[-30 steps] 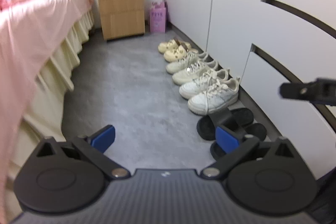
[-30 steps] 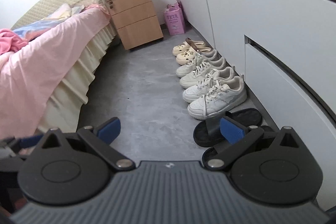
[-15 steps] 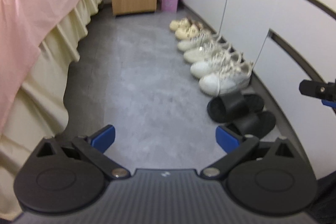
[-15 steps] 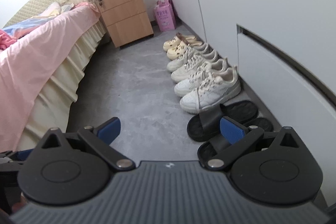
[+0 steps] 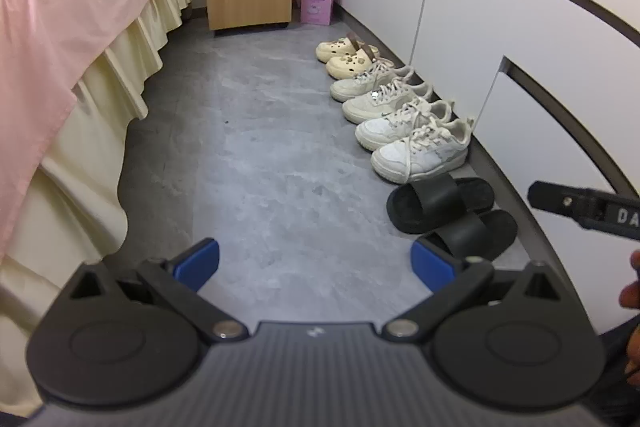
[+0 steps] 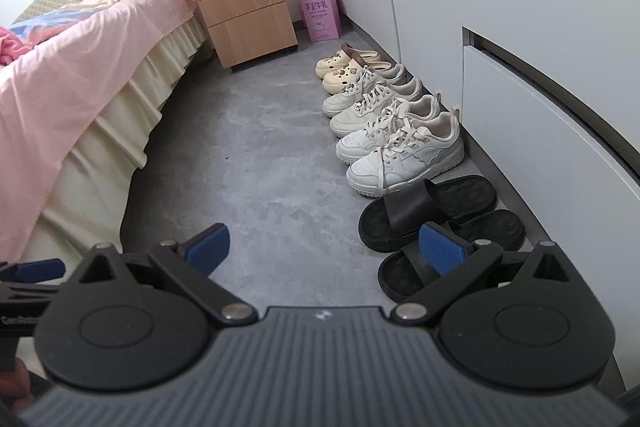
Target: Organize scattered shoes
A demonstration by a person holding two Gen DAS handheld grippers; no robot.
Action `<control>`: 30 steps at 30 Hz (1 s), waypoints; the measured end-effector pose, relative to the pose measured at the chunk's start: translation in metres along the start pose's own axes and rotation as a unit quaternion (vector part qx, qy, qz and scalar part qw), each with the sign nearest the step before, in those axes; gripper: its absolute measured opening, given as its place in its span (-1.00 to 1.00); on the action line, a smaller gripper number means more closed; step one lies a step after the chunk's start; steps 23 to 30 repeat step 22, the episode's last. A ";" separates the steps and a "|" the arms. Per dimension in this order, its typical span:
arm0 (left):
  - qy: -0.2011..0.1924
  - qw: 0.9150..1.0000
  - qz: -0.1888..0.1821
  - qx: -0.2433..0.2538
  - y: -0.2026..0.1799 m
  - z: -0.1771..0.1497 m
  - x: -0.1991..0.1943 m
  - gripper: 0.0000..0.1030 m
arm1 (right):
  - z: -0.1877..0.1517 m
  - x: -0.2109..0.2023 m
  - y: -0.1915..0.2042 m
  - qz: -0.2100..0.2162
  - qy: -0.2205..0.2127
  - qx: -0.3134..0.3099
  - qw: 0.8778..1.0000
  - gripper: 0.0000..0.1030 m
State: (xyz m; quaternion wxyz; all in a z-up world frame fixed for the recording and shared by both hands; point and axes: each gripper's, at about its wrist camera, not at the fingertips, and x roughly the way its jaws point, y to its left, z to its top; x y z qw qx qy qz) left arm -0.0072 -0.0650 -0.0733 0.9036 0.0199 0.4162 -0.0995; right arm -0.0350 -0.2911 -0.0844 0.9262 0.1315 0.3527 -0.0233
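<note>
Both hand-held grippers empty; eight shoes lined up.

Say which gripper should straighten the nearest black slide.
Right, probably. The right gripper hangs open with the nearest black slide just past its right finger. The left gripper, also open, sits further from it, over bare floor.

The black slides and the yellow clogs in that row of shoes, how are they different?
The black slides are dark, open at toe and heel, with one broad strap. The yellow clogs are pale, closed over the toe, with holes, small charms and a brown heel strap. The slides sit at the near end of the row, the clogs at the far end, by the pink box. Both pairs stand side by side along the white cabinets.
</note>
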 end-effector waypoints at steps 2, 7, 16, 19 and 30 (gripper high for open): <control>0.001 1.000 0.000 0.000 0.000 0.001 0.000 1.00 | -0.001 0.001 0.001 -0.001 0.001 -0.001 1.000 1.00; 0.005 1.000 0.001 0.006 -0.002 0.000 0.000 1.00 | 0.001 0.003 -0.005 0.001 0.004 -0.003 1.000 1.00; 0.008 1.000 0.006 0.007 -0.004 -0.001 0.000 1.00 | 0.000 0.002 -0.005 0.002 0.006 -0.001 1.000 1.00; 0.009 1.000 0.005 0.006 -0.004 -0.001 0.001 1.00 | -0.001 0.002 -0.005 0.002 0.006 0.000 1.000 1.00; 0.011 1.000 0.000 0.005 -0.004 -0.001 0.001 0.99 | -0.001 0.002 -0.004 0.002 0.007 0.000 1.000 1.00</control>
